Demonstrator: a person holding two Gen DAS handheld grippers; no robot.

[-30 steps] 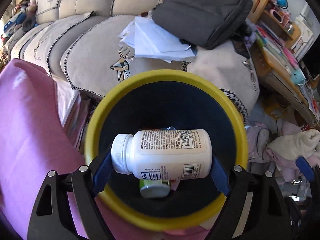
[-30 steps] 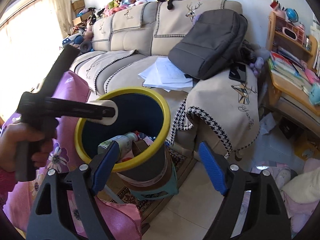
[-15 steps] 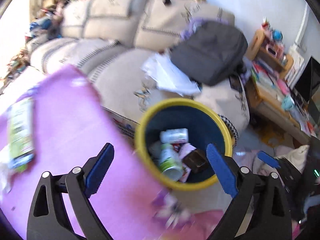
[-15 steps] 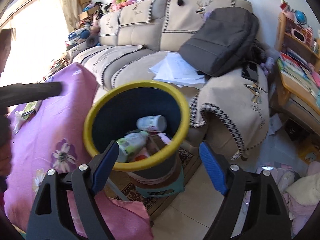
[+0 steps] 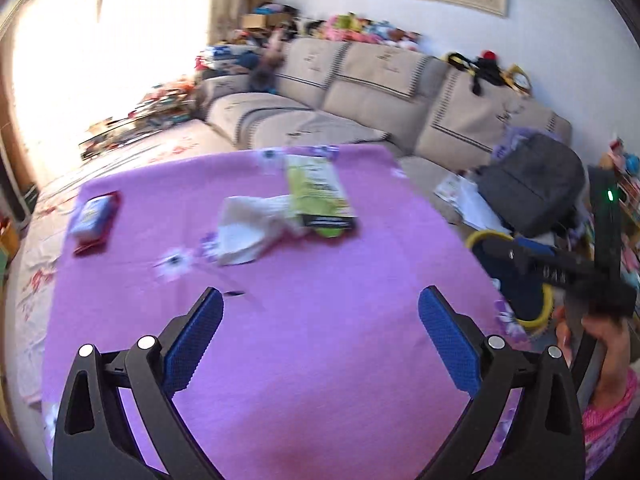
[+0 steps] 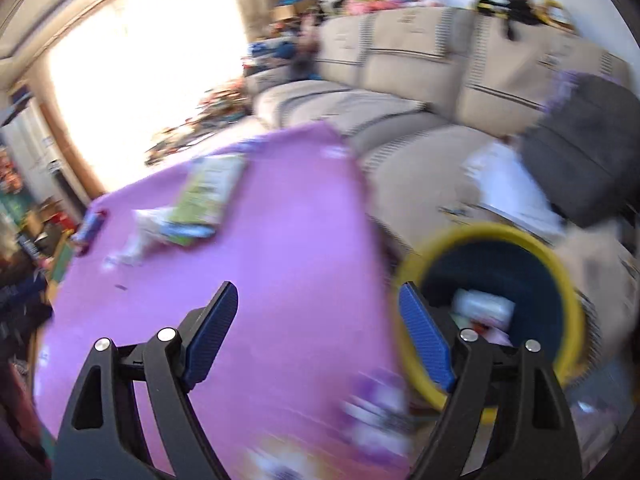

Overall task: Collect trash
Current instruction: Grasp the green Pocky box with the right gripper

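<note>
My left gripper (image 5: pixel 320 292) hangs open over the purple tablecloth (image 5: pixel 360 380), with nothing between its blue pads. Ahead of it lie a crumpled white paper (image 5: pixel 248 232), a green packet (image 5: pixel 316 196) and, far left, a blue and red packet (image 5: pixel 92 220). The yellow-rimmed bin (image 5: pixel 486 236) stands past the table's right edge, partly hidden by the other hand-held tool. My right gripper (image 6: pixel 317 287) is open and empty over the table's right edge. The bin (image 6: pixel 480 230) is just to its right, with a white bottle (image 6: pixel 484 306) and other trash inside. The green packet (image 6: pixel 208 196) and white paper (image 6: pixel 140 236) lie far left.
A beige sofa (image 5: pixel 360 92) runs behind the table, with a grey backpack (image 5: pixel 532 188) and loose papers (image 5: pixel 460 196) on it. A hand (image 5: pixel 608 344) grips the right tool at the right edge. Clutter lines the bright window side (image 6: pixel 24 216). Both views are blurred.
The left gripper let the white bottle drop into the bin, opened wide and swung left over the table. The right gripper also swung left, so the bin now sits at its right.
</note>
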